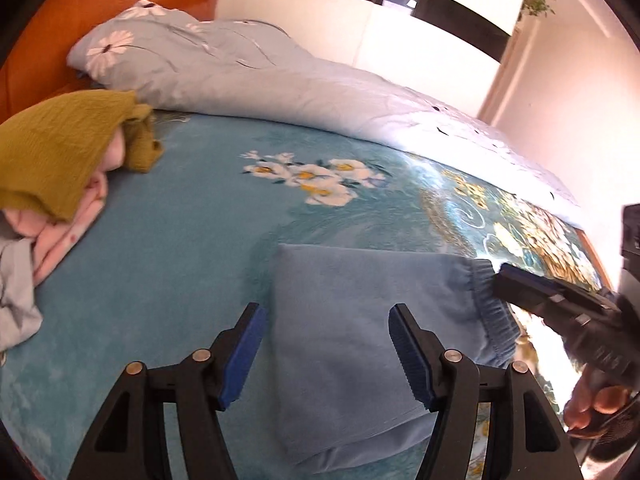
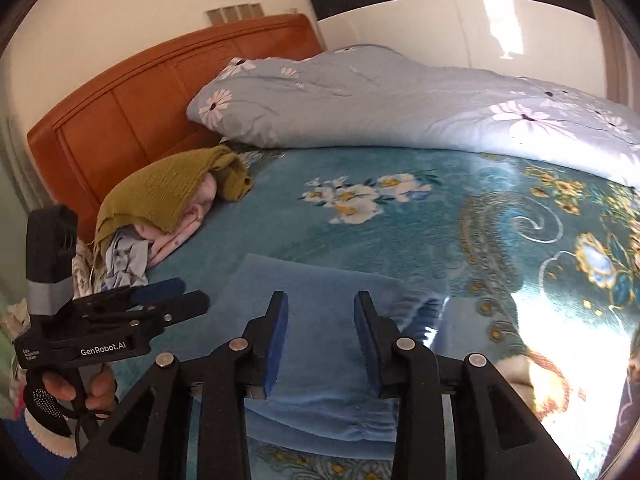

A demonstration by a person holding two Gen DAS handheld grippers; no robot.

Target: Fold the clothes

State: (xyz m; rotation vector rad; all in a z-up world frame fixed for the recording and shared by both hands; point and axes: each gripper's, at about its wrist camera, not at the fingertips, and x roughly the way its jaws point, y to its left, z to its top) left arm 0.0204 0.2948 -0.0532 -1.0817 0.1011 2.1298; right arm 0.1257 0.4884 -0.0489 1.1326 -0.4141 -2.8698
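Mustard knit top (image 1: 60,152) caps our unfolded pile (image 1: 48,236) at the bed's (image 1: 180,220) left, by the orange headboard (image 2: 120,108). Our left claw (image 1: 325,350) hangs spread above the folded blue garment (image 1: 360,320), which lies flat on the teal floral blanket. Our right claw (image 2: 322,340) is parted too, gripping nothing, over that same garment's elastic hem.

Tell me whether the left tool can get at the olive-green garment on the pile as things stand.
Probably yes: the left tool is open and holds nothing, and only bare blanket lies between it and the olive-green garment, which tops the pile uncovered.
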